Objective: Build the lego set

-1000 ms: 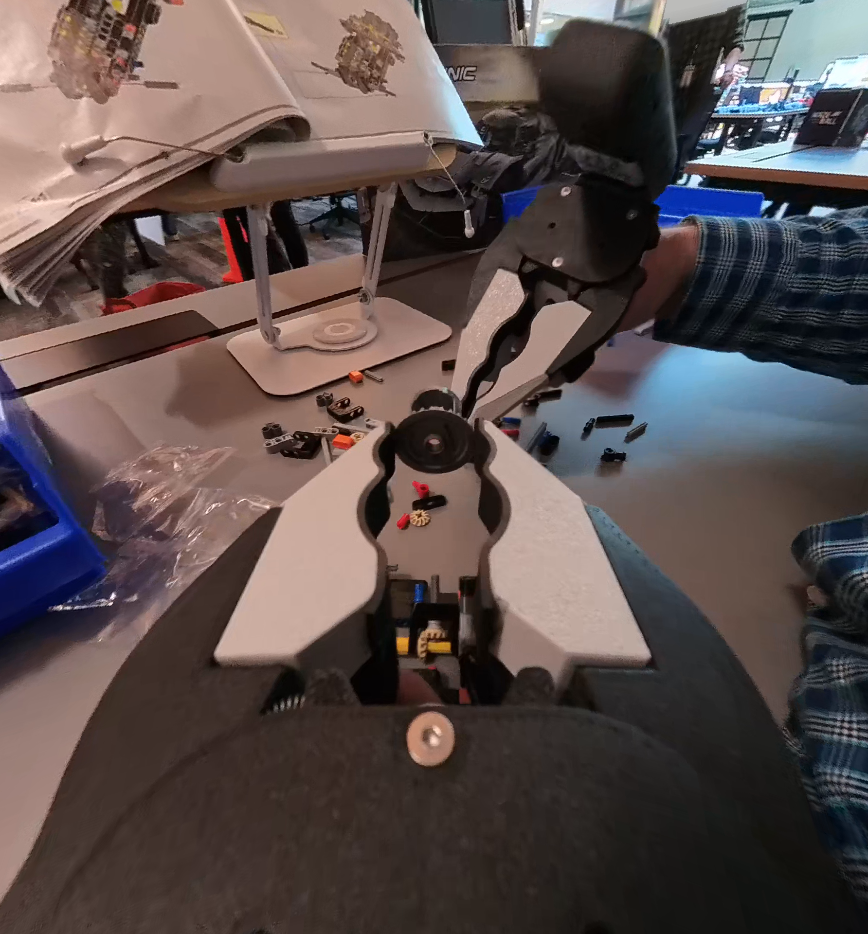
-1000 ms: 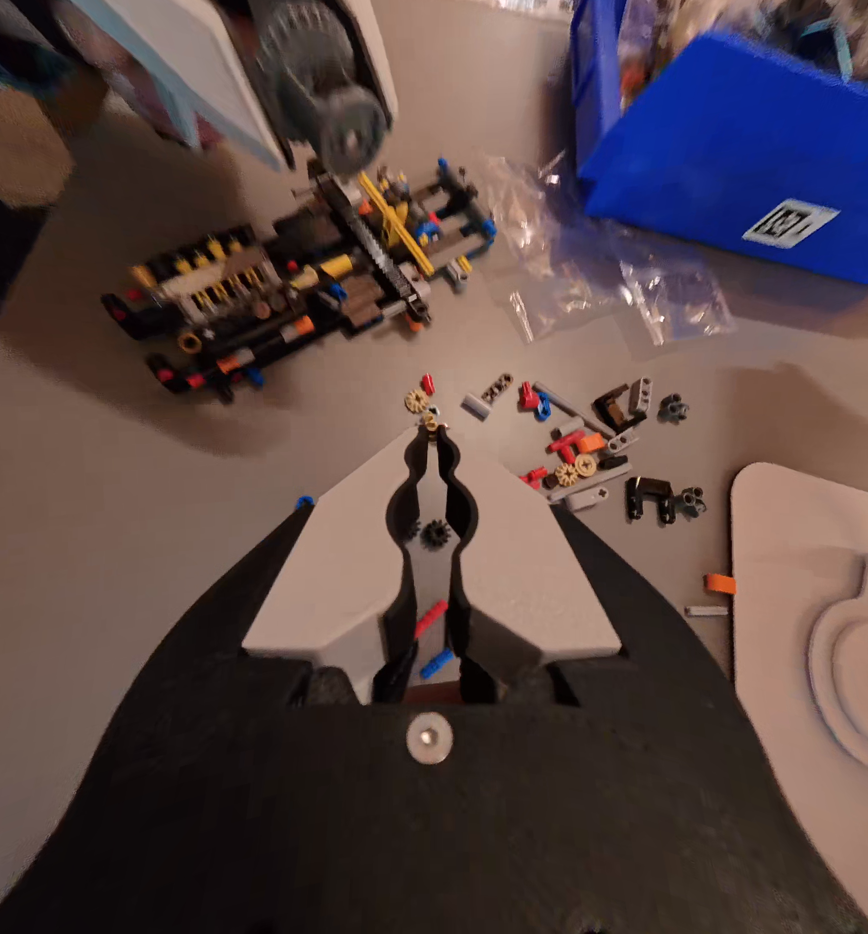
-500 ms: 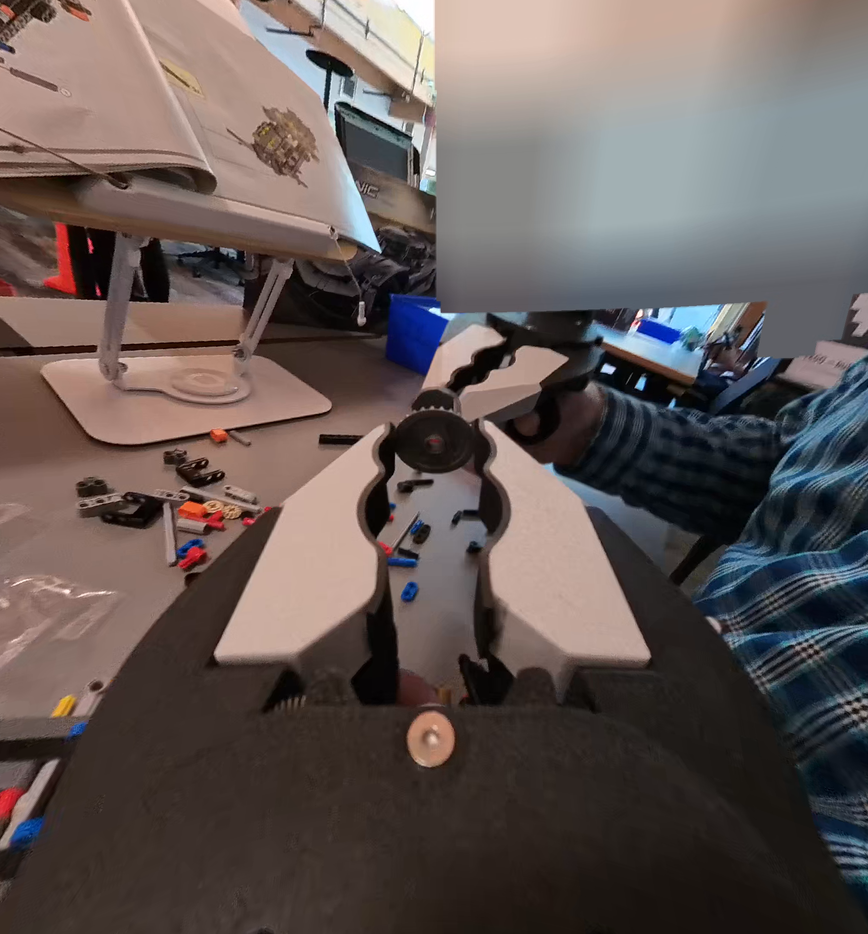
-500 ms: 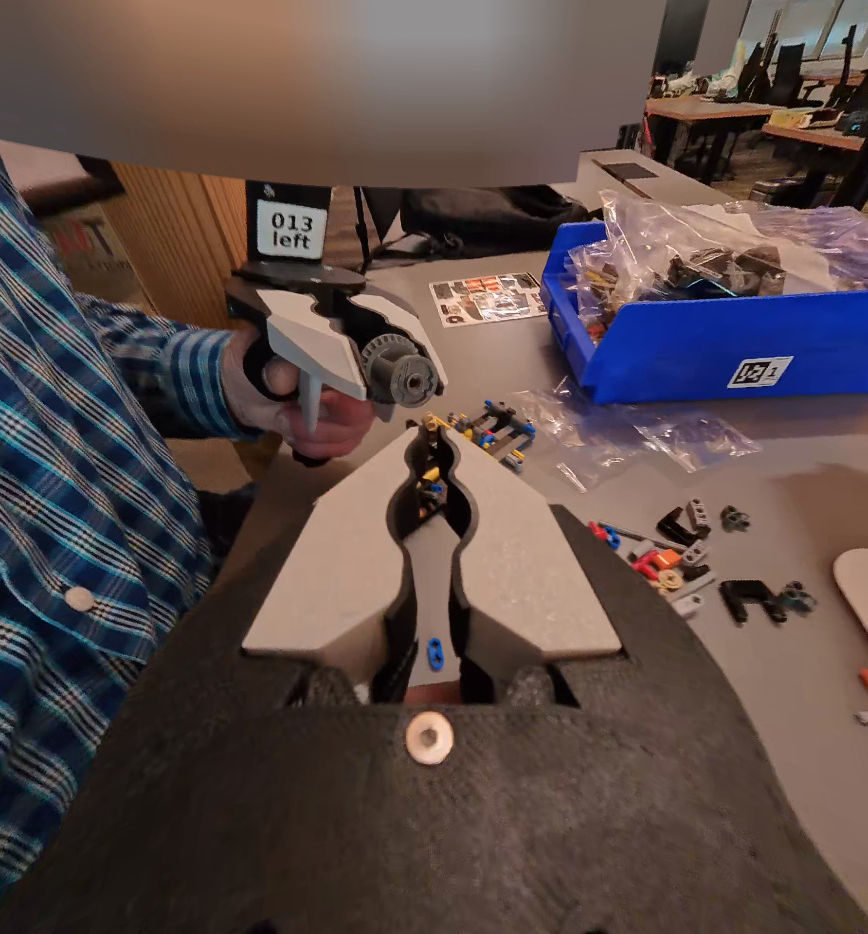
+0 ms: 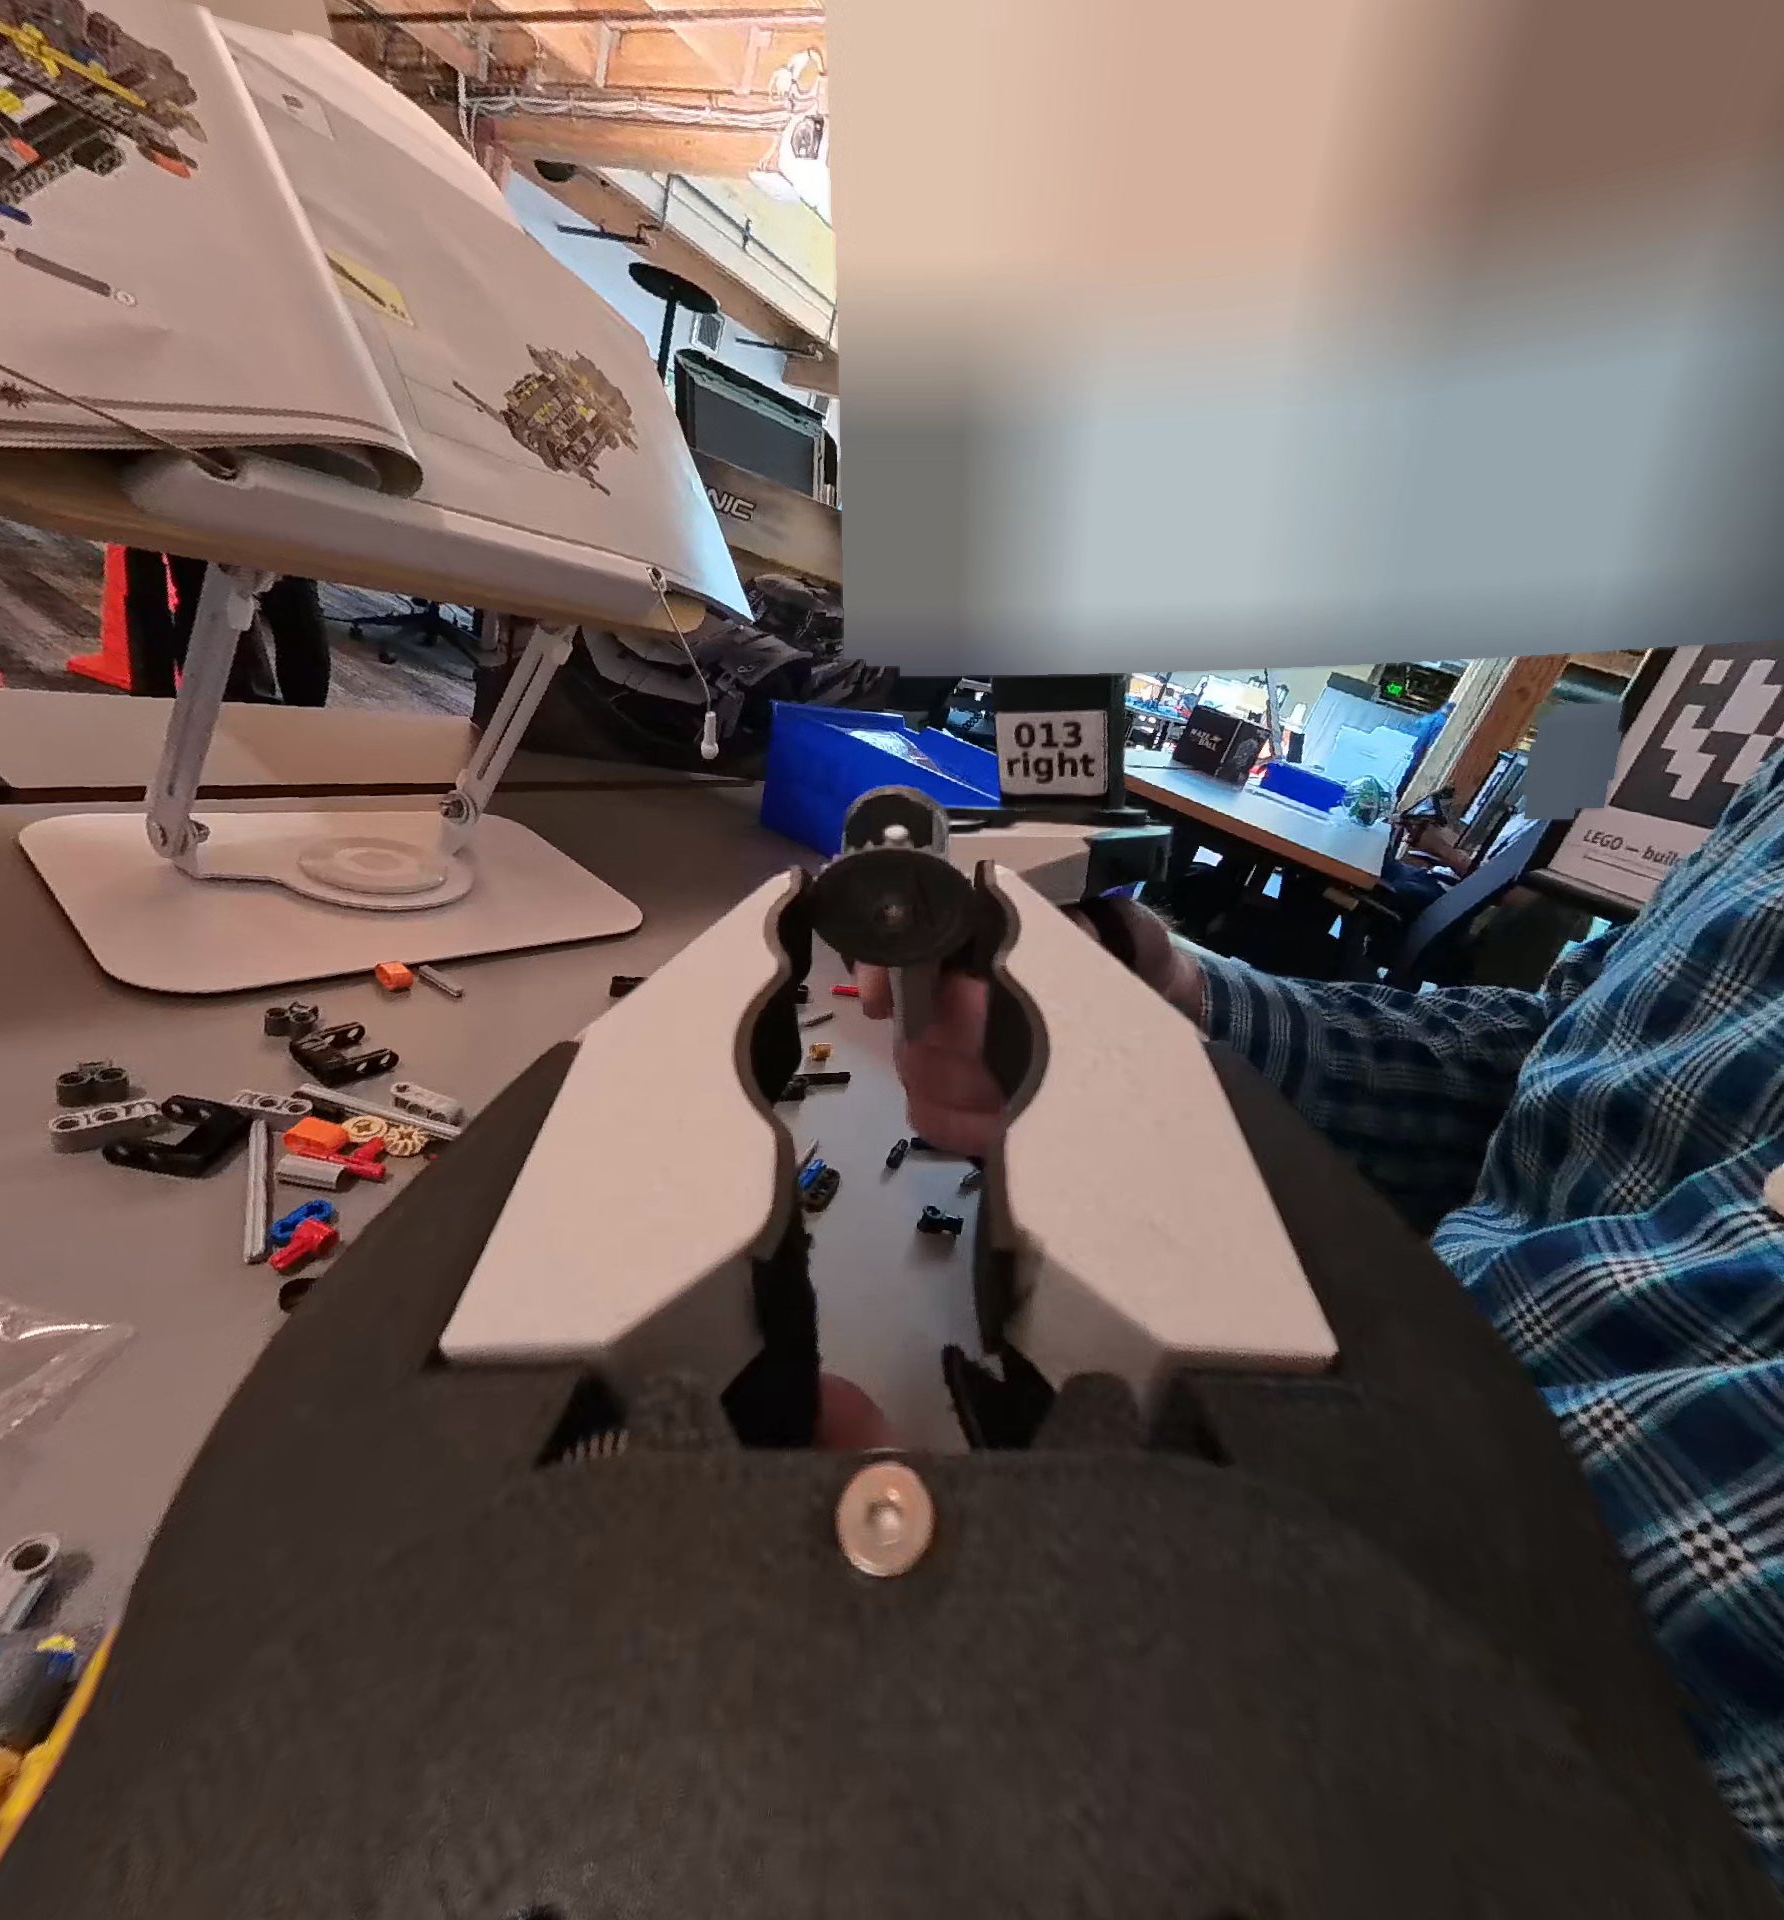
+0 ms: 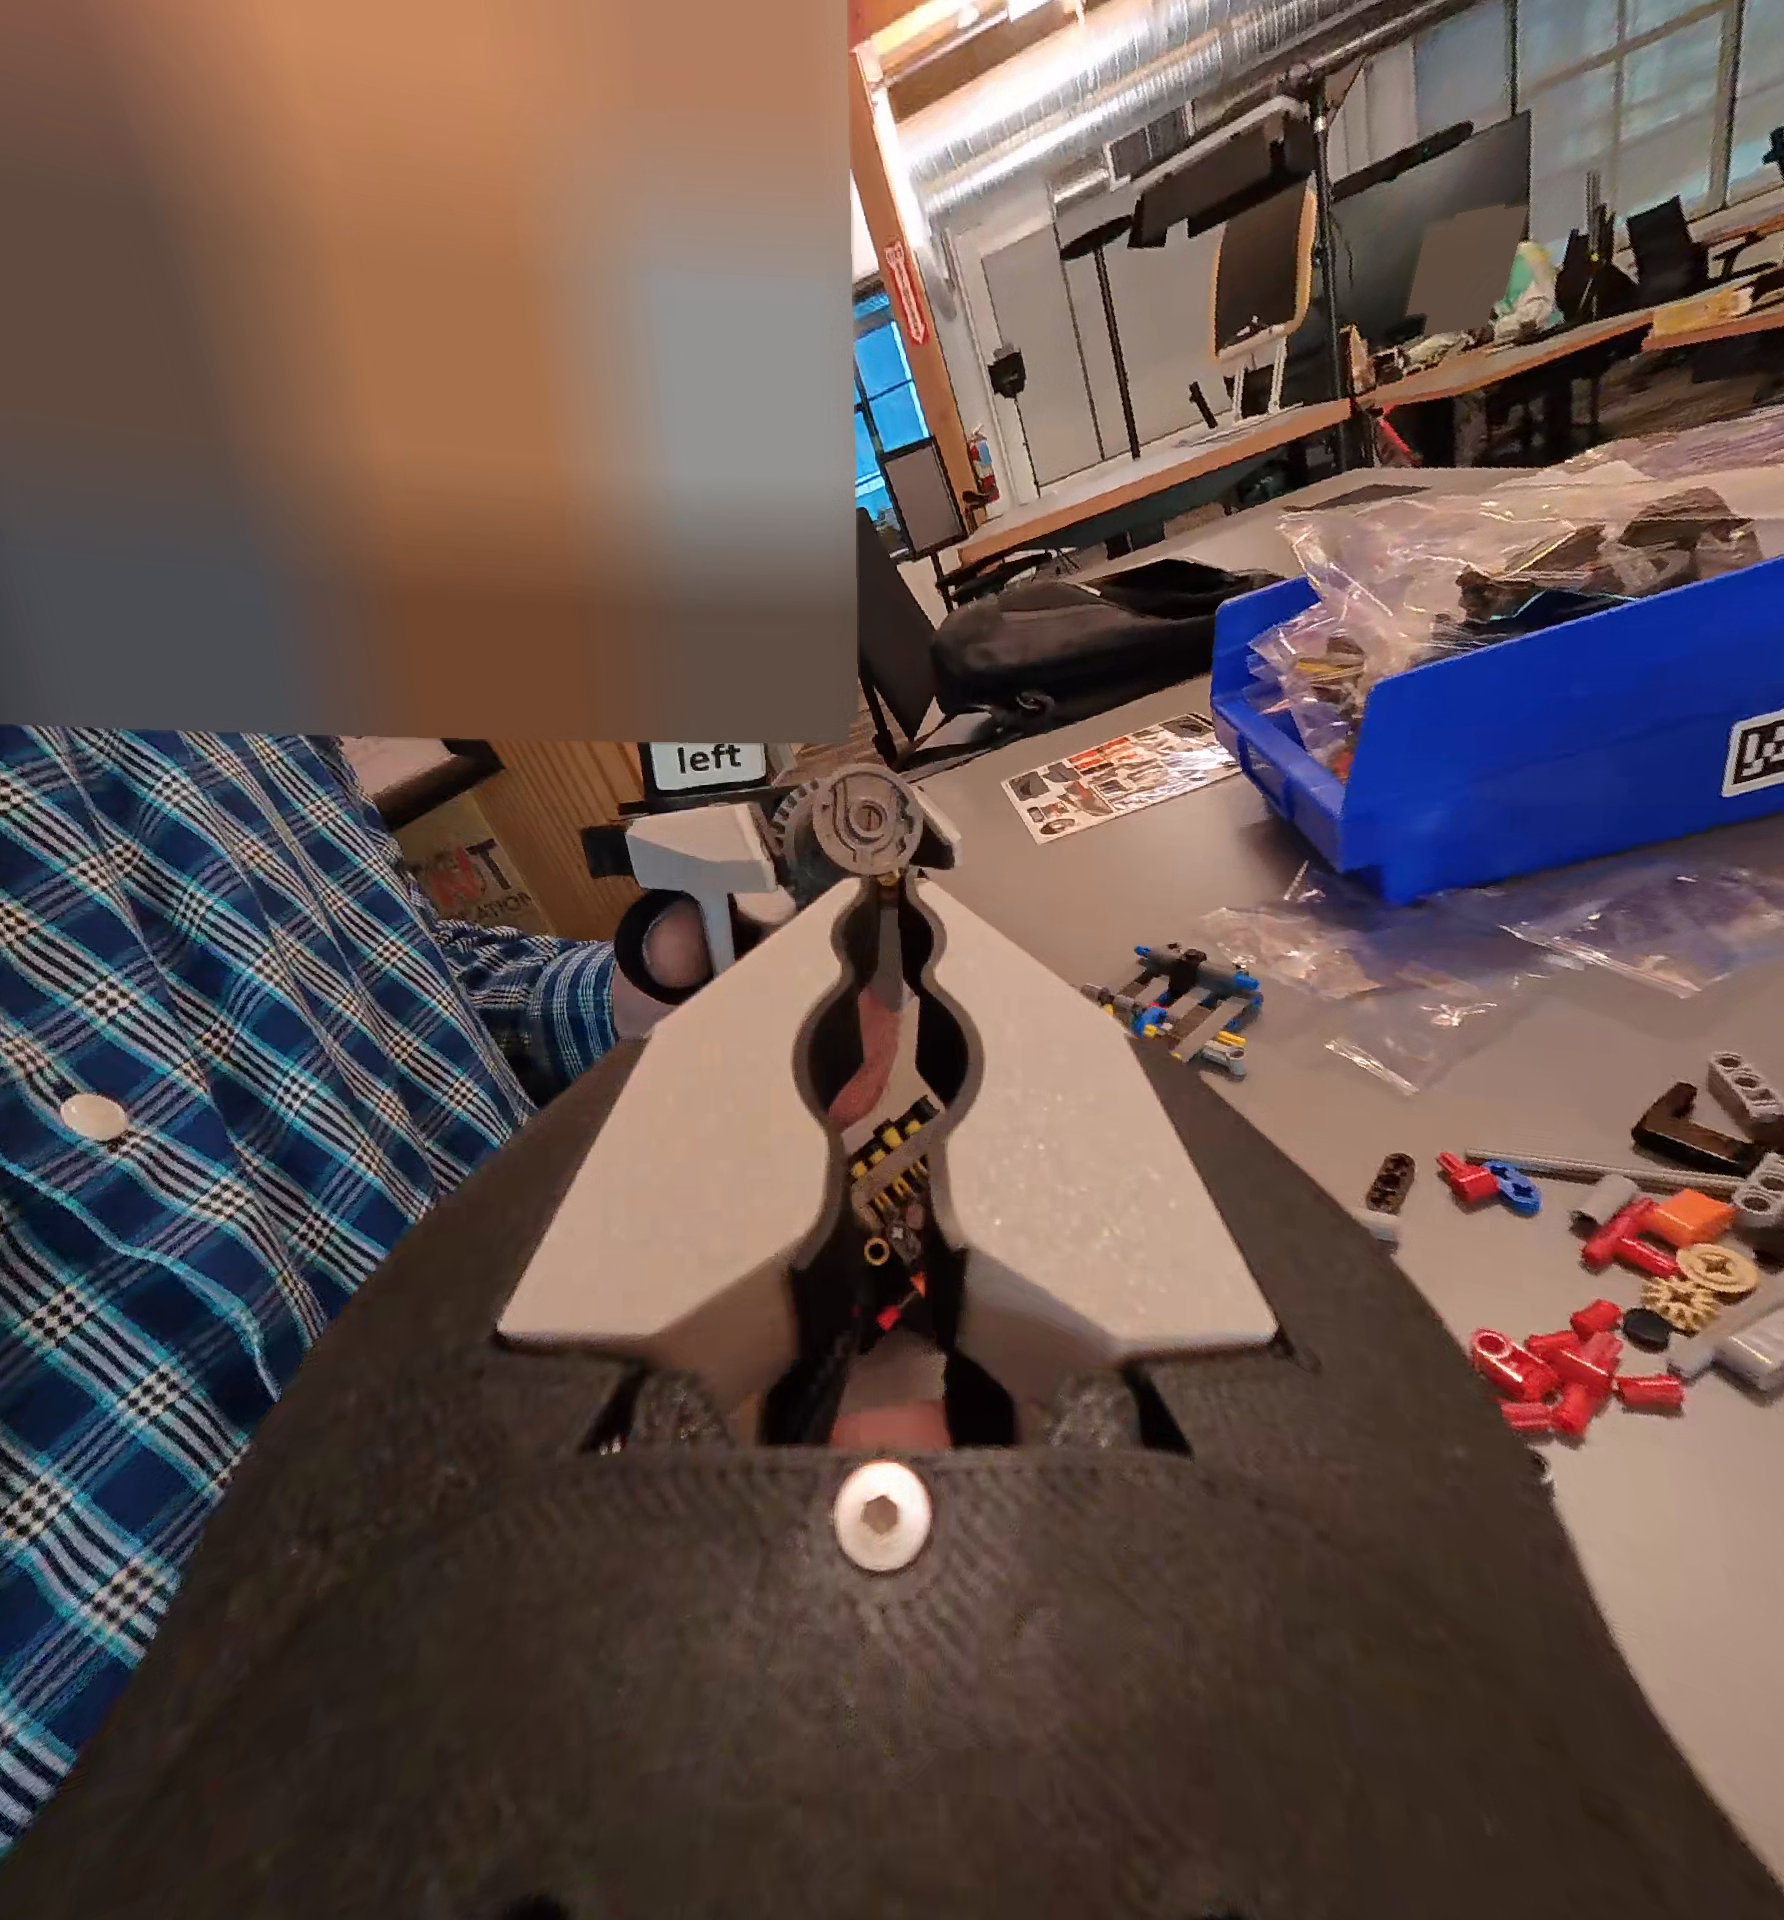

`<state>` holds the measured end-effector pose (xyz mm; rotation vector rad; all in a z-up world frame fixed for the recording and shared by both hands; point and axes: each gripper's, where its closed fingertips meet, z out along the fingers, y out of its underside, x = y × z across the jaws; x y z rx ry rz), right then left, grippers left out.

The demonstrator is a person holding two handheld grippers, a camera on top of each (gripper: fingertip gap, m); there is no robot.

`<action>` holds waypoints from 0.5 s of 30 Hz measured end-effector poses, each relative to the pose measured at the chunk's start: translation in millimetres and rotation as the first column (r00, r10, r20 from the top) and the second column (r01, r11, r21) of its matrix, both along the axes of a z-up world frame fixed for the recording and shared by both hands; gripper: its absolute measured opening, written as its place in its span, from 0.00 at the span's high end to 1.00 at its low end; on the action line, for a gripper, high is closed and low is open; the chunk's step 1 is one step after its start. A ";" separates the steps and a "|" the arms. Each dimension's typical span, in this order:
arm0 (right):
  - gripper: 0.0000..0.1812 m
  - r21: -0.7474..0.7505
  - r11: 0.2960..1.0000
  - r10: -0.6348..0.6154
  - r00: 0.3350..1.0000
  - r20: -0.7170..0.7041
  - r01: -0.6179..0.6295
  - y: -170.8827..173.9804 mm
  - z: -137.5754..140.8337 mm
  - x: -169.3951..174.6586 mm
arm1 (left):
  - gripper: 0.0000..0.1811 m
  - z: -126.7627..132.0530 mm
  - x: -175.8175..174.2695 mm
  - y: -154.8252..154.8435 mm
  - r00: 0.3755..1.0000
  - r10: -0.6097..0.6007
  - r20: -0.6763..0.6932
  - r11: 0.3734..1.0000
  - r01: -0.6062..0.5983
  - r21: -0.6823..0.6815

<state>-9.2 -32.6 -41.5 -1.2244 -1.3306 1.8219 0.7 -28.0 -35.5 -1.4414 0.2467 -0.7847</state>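
While my left tongs clamp the dark gear hub, my right tongs, nearly closed, pinch something tiny against it, presumably to seat it.

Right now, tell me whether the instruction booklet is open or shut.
Open: the instruction booklet lies spread on its tilted white stand, two printed pages showing.

A dark grey round gear piece sits raised above the grey table, clamped between fingertips; loose red, tan and black lego parts lie scattered on that table; a partly built black chassis rests beside them.
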 end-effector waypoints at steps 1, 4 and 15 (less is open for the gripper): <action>0.99 0.003 1.000 0.004 1.000 -0.007 -0.004 -0.8 0.1 0.3 | 0.84 -0.2 1.4 -0.4 1.000 -0.011 0.008 1.000 0.011 -0.006; 0.99 -0.009 1.000 0.028 0.999 -0.045 -0.028 -1.1 5.4 3.0 | 0.84 0.1 2.6 -1.1 0.999 -0.027 0.022 1.000 0.027 -0.016; 0.99 -0.072 0.997 0.006 0.999 -0.040 -0.009 -0.7 3.9 -2.3 | 0.84 -3.5 0.6 -0.6 0.999 -0.029 0.017 0.998 0.030 -0.059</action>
